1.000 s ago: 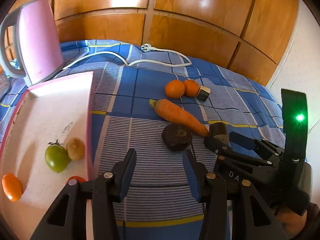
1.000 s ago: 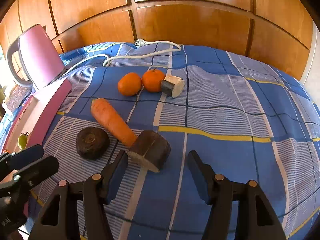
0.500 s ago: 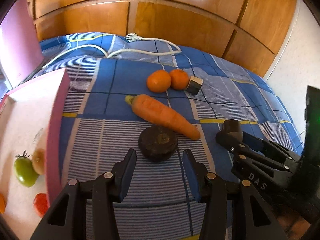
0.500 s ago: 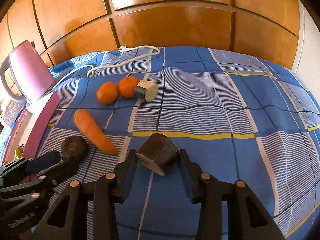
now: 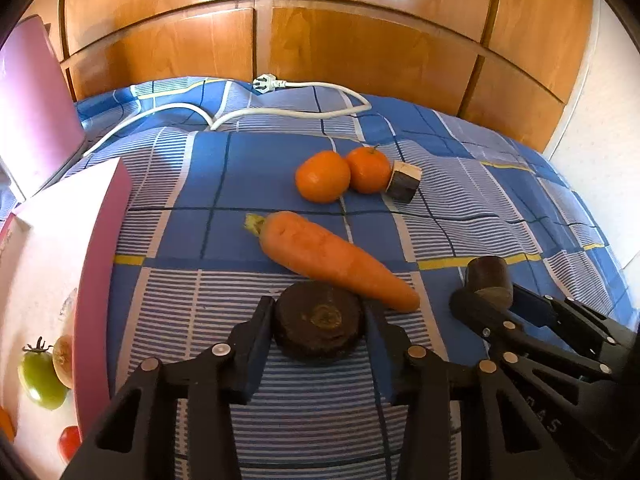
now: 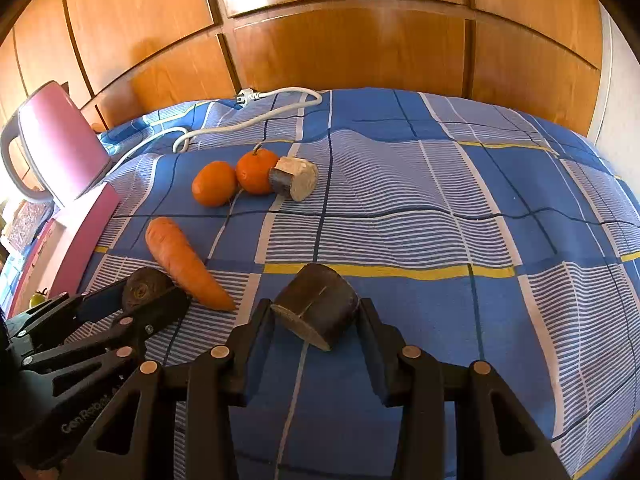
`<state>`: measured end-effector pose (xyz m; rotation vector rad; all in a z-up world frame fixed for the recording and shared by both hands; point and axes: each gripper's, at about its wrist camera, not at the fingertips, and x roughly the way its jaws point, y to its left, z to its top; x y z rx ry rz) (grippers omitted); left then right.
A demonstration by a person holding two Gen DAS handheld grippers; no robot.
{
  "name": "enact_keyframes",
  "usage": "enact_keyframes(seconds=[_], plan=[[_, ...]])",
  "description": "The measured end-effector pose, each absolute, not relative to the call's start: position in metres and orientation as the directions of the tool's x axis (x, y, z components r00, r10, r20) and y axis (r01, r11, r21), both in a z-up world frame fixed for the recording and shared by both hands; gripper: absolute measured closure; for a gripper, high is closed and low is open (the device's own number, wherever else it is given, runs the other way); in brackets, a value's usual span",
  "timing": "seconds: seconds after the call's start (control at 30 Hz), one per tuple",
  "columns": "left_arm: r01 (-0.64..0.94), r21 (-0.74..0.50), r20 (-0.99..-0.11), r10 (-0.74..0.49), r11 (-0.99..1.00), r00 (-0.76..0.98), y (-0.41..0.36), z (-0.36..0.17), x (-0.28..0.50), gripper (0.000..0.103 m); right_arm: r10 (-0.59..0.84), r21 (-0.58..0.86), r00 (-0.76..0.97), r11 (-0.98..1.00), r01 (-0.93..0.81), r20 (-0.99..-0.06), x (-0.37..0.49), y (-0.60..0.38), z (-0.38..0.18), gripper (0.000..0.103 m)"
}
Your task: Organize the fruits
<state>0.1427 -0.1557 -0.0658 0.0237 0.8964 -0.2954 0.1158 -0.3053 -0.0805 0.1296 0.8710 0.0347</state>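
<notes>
On the blue checked cloth lie a carrot (image 5: pixel 332 268), two tangerines (image 5: pixel 322 176) and a small cut root piece (image 5: pixel 404 180) with a pale face. My left gripper (image 5: pixel 318 320) has a dark round root slice (image 5: pixel 320 324) between its fingers. The jaws are closing and both pads touch the slice's sides; it rests on the cloth against the carrot's tip. My right gripper (image 6: pixel 316 316) is shut on a dark cut root chunk (image 6: pixel 320 304), its pale cut face turned toward the camera. The two grippers sit side by side, the left gripper (image 6: pixel 156 300) just beside the carrot (image 6: pixel 184 264).
A pink-rimmed white tray (image 5: pixel 100 260) at the left holds a green tomato (image 5: pixel 40 376), a brown fruit (image 5: pixel 62 356) and a red tomato (image 5: pixel 70 442). A pink kettle (image 6: pixel 60 148) stands behind it. A white cable (image 5: pixel 280 108) runs along the back, before wooden panels.
My left gripper moved forward from beside the tray until the dark slice sat between its fingers, which narrowed. My right gripper shut on the chunk, which now sits apart from the carrot.
</notes>
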Motion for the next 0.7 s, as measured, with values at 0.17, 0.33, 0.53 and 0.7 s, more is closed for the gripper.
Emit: enact_keyframes(seconds=[0.17, 0.33, 0.53, 0.7], plan=[[0.27, -0.11, -0.766, -0.255, 0.956, 0.59, -0.151, -0.065, 0.127, 0.059, 0.073, 0.114, 0.64, 0.993, 0.022, -0.765, 0.117, -0.304, -0.081, 0.06], [0.307, -0.096, -0.749, -0.272, 0.947, 0.604, -0.152, -0.067, 0.1, 0.059, 0.084, 0.126, 0.64, 0.992, 0.021, -0.764, 0.118, -0.306, -0.082, 0.06], [0.298, -0.105, -0.742, -0.274, 0.949, 0.611, -0.152, -0.069, 0.105, 0.059, 0.091, 0.137, 0.646, 0.99, 0.022, -0.758, 0.117, -0.307, -0.082, 0.06], [0.293, -0.078, -0.736, -0.254, 0.953, 0.628, -0.154, -0.069, 0.098, 0.059, 0.085, 0.132, 0.652, 0.991, 0.023, -0.754, 0.116, -0.306, -0.082, 0.061]])
